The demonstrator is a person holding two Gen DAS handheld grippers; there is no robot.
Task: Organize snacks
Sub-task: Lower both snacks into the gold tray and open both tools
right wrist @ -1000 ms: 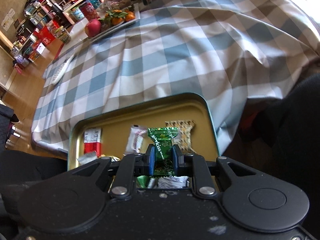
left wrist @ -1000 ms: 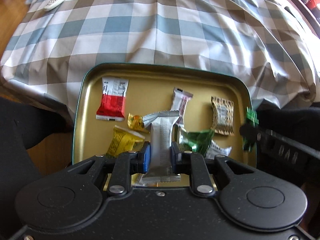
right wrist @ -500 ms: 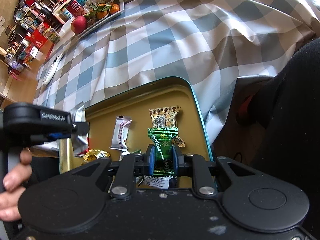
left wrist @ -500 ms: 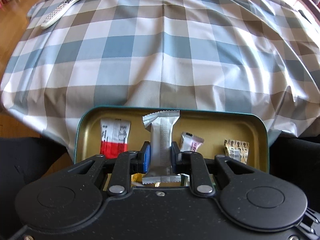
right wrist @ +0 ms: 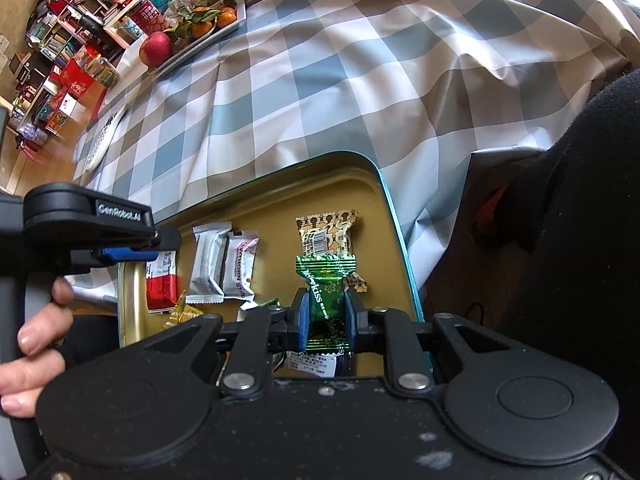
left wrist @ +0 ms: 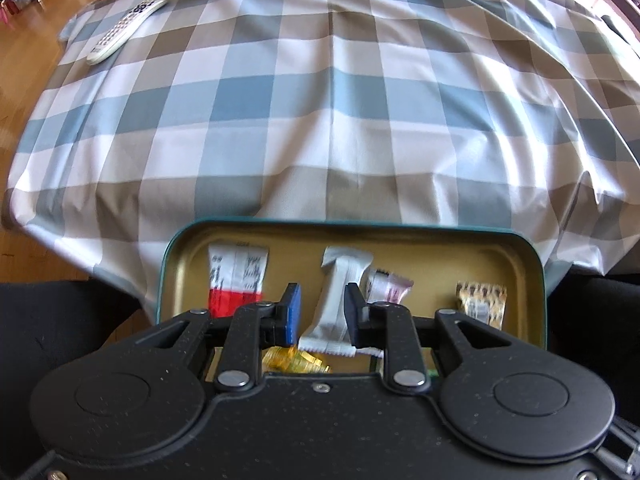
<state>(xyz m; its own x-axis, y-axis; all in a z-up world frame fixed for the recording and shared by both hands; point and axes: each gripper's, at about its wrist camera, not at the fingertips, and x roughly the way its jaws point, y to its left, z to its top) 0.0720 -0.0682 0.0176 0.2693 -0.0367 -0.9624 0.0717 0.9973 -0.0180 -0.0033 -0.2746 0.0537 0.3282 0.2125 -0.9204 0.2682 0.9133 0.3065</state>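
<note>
A gold tin tray (left wrist: 360,226) with a teal rim lies at the near edge of the checked table. My left gripper (left wrist: 322,312) hangs over it, its jaws opening. The silver bar (left wrist: 340,280) lies between them on the tray floor, and neither pad presses on it. In the right wrist view the silver bar (right wrist: 208,268) rests flat beside a pink-and-white bar (right wrist: 240,264). My right gripper (right wrist: 326,312) is shut on a green foil candy (right wrist: 326,280) above the tray's (right wrist: 396,216) right side. A brown patterned packet (right wrist: 326,232) lies just beyond it.
A red-and-white packet (left wrist: 236,280) and a yellow candy (left wrist: 296,360) also lie in the tray. A white remote (left wrist: 128,28) sits far left on the cloth and a fruit plate (right wrist: 192,36) at the back. A person's hand (right wrist: 32,360) holds the left gripper.
The left gripper carried the silver bar toward the tray's far side, then its jaws parted and the bar dropped onto the tray floor. The right gripper kept hold of the green candy.
</note>
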